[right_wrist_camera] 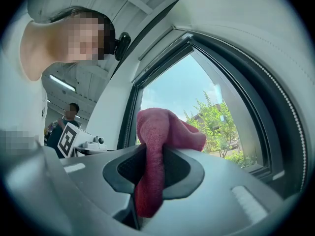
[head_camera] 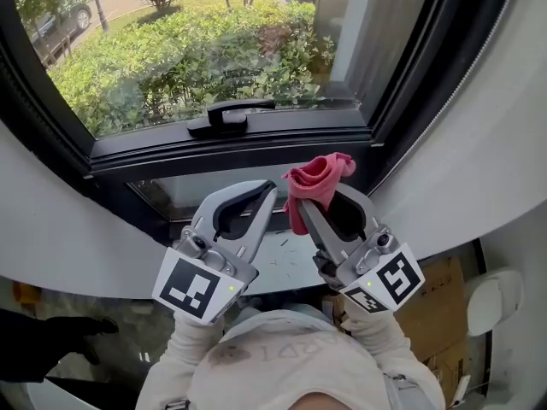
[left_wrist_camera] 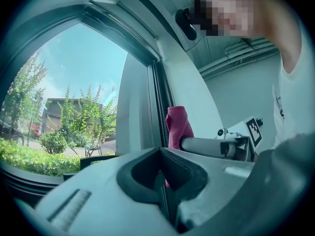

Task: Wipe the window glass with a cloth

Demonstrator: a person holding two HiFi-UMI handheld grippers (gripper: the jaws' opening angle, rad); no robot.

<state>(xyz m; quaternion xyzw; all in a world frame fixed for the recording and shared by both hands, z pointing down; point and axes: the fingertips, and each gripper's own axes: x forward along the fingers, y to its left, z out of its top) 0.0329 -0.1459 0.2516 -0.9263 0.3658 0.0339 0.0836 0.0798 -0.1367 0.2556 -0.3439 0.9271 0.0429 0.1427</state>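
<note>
My right gripper [head_camera: 320,203] clamps the cloth [head_camera: 318,178], bunched above its tips; left gripper [head_camera: 270,191] closed, empty. Thin pinch could slip rubbing the window glass [head_camera: 171,49].

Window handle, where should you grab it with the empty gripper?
Probably the long thin bar of the handle, near its free right end. It lies flat along the dark frame, so come straight from the room side with one jaw above and one below. The left gripper is shut and would need opening first.
</note>
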